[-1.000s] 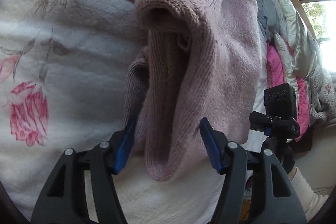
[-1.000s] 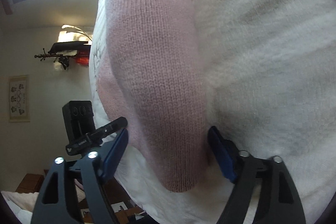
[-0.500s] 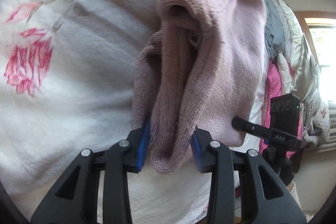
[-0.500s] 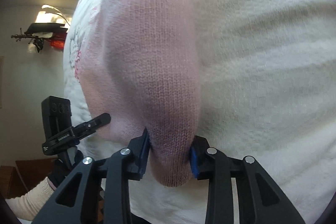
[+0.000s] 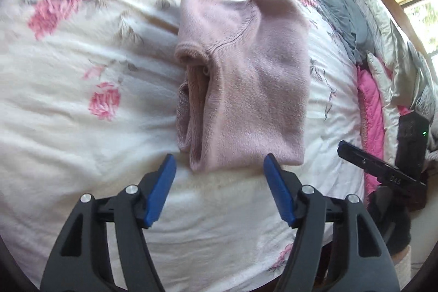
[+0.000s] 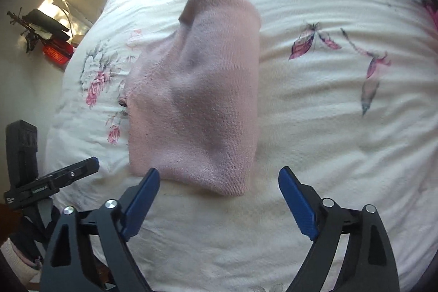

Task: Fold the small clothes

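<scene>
Near the front edge of the bed, on the flowered bedspread (image 5: 68, 89), lies the pink sweater (image 5: 246, 89), folded into a thick bundle, w/ nothing gripping it. Left tongs (image 5: 219, 190) stand wide open just short of its near hem, blue pads either side of the bundle's left half, holding nothing; right tongs (image 6: 219, 199) likewise spread wide & empty, just before the hem, left pad about touching the knit, can't tell for sure. Handling, as a guess: soft, light, floppy knit, not slippery, not fragile; layers will slide & sag if lifted by one point, so best pinch through all layers at the near hem corners, one tong each, or at the folded edge. Left view shows what the right doesn't: the open side of the bundle w/ ribbed cuff/neck opening & stacked inner layers, plus gray & pink bedding (image 5: 369, 111) heaped toward the bed's far right edge and the other tong's tip. Right view gives instead the smooth closed top face of the sweater (image 6: 197, 100), a lump under it, a window, and a lamp shelf (image 6: 49, 26) off the bed's left edge.
</scene>
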